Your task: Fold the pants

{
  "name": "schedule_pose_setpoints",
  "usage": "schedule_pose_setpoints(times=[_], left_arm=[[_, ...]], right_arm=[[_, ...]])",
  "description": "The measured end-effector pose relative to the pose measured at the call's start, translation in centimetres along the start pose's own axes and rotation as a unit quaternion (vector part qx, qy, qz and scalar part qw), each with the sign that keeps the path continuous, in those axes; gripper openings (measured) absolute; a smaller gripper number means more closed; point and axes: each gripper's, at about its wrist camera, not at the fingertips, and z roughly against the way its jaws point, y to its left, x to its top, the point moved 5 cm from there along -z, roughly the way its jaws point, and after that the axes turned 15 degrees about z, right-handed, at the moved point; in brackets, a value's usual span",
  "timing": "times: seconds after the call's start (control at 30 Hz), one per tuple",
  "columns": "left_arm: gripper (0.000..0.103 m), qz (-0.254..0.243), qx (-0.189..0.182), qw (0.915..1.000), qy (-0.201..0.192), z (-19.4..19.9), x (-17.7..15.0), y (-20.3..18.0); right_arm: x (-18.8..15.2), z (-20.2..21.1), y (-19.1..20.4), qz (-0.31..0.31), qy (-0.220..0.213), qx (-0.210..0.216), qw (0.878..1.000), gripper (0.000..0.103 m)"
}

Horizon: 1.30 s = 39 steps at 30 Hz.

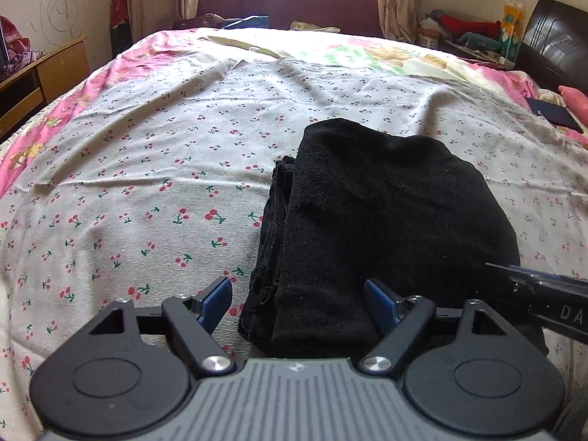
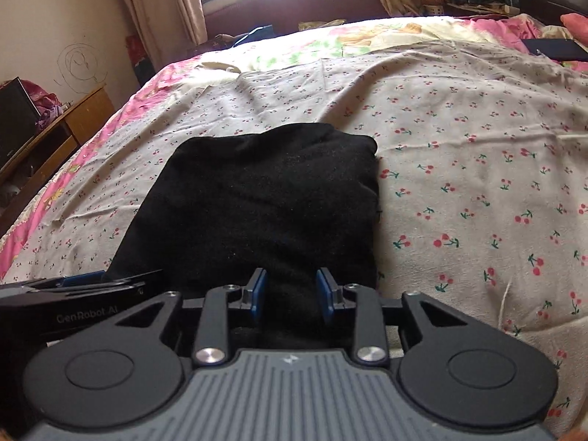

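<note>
The black pants [image 1: 386,220] lie folded into a thick rectangle on the cherry-print sheet [image 1: 147,183]. My left gripper [image 1: 299,299] stands wide open over the pants' near left corner, one blue pad on each side of the stacked edge and neither touching it. In the right wrist view the pants [image 2: 264,191] fill the middle. My right gripper [image 2: 292,290] hovers at their near edge, its jaws partly open, with black cloth showing in the gap and no visible pinch. The right gripper [image 1: 533,294] also juts in from the right, and the left gripper [image 2: 84,286] shows at the left.
The sheet lies over a pink floral quilt [image 1: 55,117] on a bed. A dark flat object [image 1: 555,114] lies at the far right. A wooden cabinet [image 1: 55,70] stands to the left, a maroon sofa [image 1: 286,3] under the window, and piled clothes [image 1: 466,29] at the back right.
</note>
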Motion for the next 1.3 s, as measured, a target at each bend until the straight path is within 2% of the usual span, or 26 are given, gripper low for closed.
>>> schedule_pose_setpoints(times=[0.1, 0.17, 0.2, 0.27, 0.4, 0.57, 0.73, 0.8, 1.03, 1.3], left_arm=[[0.092, -0.001, -0.002, 1.0, -0.003, 0.2, 0.0, 0.0], [0.093, -0.002, 0.001, 1.0, -0.001, 0.1, 0.0, 0.0], [0.095, -0.003, 0.001, 1.0, 0.0, 0.0, 0.0, -0.1], [0.096, -0.004, 0.001, 1.0, 0.001, 0.0, 0.0, 0.0], [0.097, 0.003, 0.0, 1.0, -0.001, -0.1, 0.1, 0.1], [0.098, -0.007, 0.004, 1.0, 0.002, -0.4, 0.0, -0.1], [0.099, -0.005, 0.006, 1.0, 0.004, -0.2, 0.0, 0.0], [0.099, -0.003, 0.005, 1.0, 0.004, -0.1, 0.1, 0.1], [0.099, -0.009, 0.003, 0.9993, -0.037, 1.6, 0.2, -0.1], [0.103, -0.024, 0.0, 0.9972, -0.071, 3.2, 0.3, -0.7]], right_arm=[[1.1, 1.7, 0.6, -0.003, -0.042, 0.014, 0.999, 0.032], [0.5, 1.6, 1.1, 0.017, -0.031, 0.004, 0.999, 0.033], [-0.4, 0.8, 1.2, 0.017, -0.006, 0.004, 1.0, 0.032], [-1.2, -0.1, 1.1, 0.023, 0.009, -0.003, 1.0, 0.03], [-0.8, 0.9, 1.1, 0.008, -0.02, 0.008, 1.0, 0.033], [-1.3, 0.4, 1.2, 0.028, -0.005, -0.001, 1.0, 0.032], [-0.9, 1.3, 1.0, 0.006, -0.032, 0.013, 0.999, 0.034], [-0.8, 1.6, 0.8, 0.001, -0.036, 0.006, 0.999, 0.034], [-0.6, 2.6, 0.0, -0.021, -0.054, -0.007, 0.998, 0.034], [-0.9, 2.7, 0.3, -0.018, -0.048, 0.002, 0.999, 0.034]])
